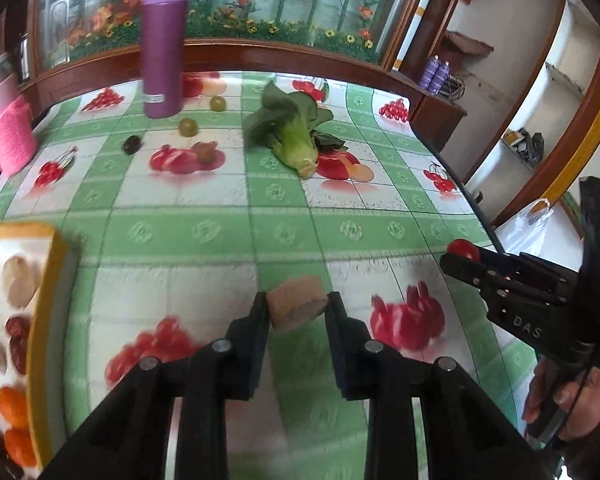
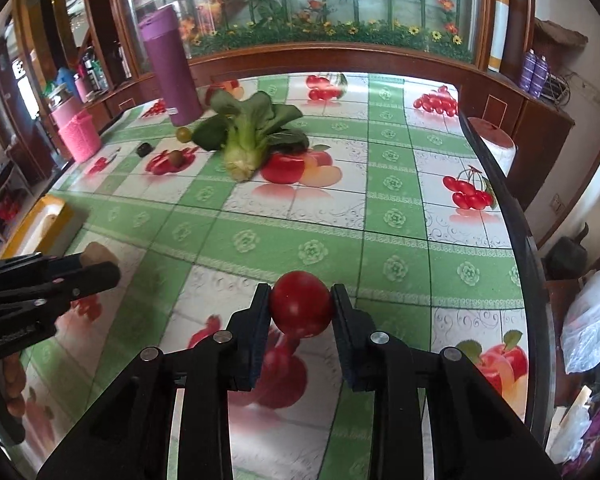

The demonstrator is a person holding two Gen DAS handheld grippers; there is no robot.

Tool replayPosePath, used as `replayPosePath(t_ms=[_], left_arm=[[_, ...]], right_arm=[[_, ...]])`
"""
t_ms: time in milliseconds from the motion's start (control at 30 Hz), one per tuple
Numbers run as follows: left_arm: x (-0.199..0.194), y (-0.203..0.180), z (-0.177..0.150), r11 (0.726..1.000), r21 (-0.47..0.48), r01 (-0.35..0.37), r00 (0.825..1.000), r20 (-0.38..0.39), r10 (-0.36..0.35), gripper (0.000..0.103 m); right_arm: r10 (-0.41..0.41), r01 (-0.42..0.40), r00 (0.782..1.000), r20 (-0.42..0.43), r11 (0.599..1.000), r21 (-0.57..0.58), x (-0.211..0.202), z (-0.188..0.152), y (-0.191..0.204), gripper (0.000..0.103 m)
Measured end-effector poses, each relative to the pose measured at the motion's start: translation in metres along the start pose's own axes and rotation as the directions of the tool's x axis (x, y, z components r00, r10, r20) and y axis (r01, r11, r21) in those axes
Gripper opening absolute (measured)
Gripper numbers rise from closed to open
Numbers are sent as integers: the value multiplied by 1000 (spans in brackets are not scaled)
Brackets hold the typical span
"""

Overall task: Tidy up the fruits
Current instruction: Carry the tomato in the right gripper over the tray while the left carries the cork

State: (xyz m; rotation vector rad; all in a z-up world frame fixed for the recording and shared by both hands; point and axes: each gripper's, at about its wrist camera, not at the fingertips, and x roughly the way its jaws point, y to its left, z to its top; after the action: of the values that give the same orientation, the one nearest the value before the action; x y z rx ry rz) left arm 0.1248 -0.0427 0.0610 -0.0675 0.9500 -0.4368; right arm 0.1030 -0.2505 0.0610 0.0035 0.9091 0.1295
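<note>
Left wrist view: left gripper (image 1: 297,308) is clamped on a brown chunk (image 1: 297,307), a short stubby cylinder held off the tablecloth (image 1: 204,232). Its long axis runs roughly across the fingers, flat cut face toward the cam, tilted a bit down-left. At the left edge sits a yellow-rimmed tray (image 1: 46,320) w/ sorted fruit inside: approx 2 orange pcs, a few dark red ones and some tan ones (blurred, so count is prob not exact). Loose on the cloth farther back: 2 green round fruits (image 1: 188,127), 1 dark fruit (image 1: 132,144), 1 brown fruit (image 1: 205,151). One bok choy (image 1: 294,130) lies on its side, stem end toward the cam, leaves pointing away. One purple bottle (image 1: 163,46) stands upright behind the fruits. Right gripper (image 1: 462,256) comes in from the right w/ a red tomato (image 1: 464,249) at its tip, a hand (image 1: 560,404) on its handle.

Right wrist view: right gripper (image 2: 301,306) is closed tight on 1 red tomato (image 2: 301,305), round, no clear long axis, held above the cloth. Left gripper (image 2: 100,266) shows at the left w/ the brown chunk (image 2: 94,254) at its tip, near the tray (image 2: 46,216). Bok choy (image 2: 248,136), bottle (image 2: 172,72), 1 green fruit (image 2: 183,134), dark fruit (image 2: 143,149) and brown fruit (image 2: 175,157) sit at the far side (second green one hidden here).
</note>
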Motion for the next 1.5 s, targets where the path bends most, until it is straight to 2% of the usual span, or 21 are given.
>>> replayPosePath(t_ms=[200, 400, 533, 667, 833, 1000, 1167, 1500], left_arm=[[-51, 33, -29, 998, -59, -33, 999, 37, 35, 31], [-94, 85, -53, 985, -151, -82, 994, 60, 92, 31], [-118, 127, -64, 966, -206, -154, 983, 71, 172, 31], [-135, 172, -69, 937, -268, -225, 966, 65, 251, 31], [-134, 213, -65, 899, -320, -298, 942, 50, 330, 31], [-121, 243, -61, 877, -362, -314, 938, 21, 345, 31], [-105, 256, -57, 872, -372, -318, 941, -10, 339, 31], [-82, 263, -50, 873, -356, -334, 940, -52, 338, 31]], right_arm=[[48, -48, 999, 1, 998, -44, -9, -7, 46, 29], [131, -130, 991, -3, 986, -101, -6, 4, 115, 29], [192, -190, 981, -8, 967, -171, -3, 16, 172, 29], [253, -252, 967, -22, 942, -220, 6, 31, 226, 29], [285, -289, 957, -52, 921, -262, 32, 49, 286, 29], [294, -307, 952, -89, 897, -318, 56, 59, 330, 29], [296, -317, 948, -115, 882, -348, 81, 69, 358, 29], [264, -323, 944, -196, 859, -397, 126, 76, 380, 29]])
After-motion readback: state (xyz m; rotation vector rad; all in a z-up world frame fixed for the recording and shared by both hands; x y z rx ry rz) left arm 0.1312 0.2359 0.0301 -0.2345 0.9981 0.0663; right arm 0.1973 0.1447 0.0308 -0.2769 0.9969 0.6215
